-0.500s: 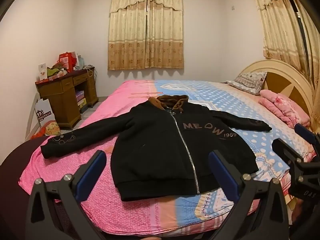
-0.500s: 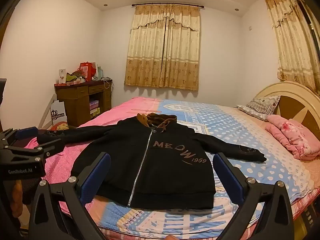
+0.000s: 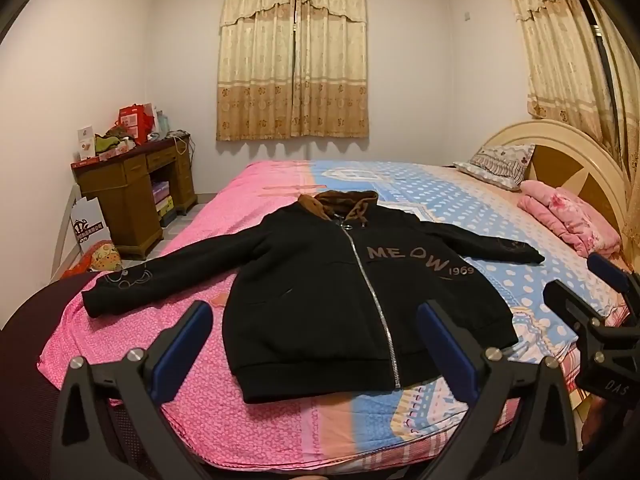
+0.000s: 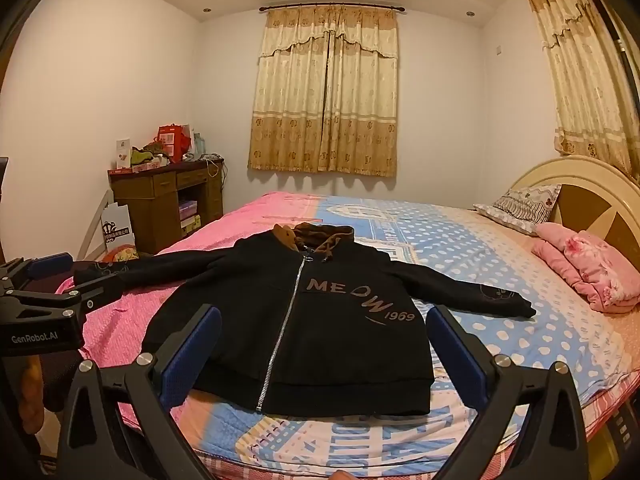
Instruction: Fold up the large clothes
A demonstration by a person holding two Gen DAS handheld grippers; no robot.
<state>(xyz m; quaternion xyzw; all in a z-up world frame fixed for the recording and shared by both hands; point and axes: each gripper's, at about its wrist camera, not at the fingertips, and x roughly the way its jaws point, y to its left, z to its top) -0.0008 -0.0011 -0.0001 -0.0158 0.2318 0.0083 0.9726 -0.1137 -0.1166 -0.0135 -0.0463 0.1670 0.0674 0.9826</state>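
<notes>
A black zip-up hooded jacket [image 3: 352, 292] with a brown-lined hood and "MEOW 1969" lettering lies flat, front up, sleeves spread, on the pink-and-blue patterned bedsheet [image 3: 460, 216], while the left gripper [image 3: 316, 344] and right gripper [image 4: 324, 350] hover before its hem, jaws wide apart and empty.

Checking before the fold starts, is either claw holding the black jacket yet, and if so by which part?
Nothing is held. The left claw and right claw both stand open above the bed's near edge, clear of the black jacket, which lies flat with sleeves spread.
</notes>
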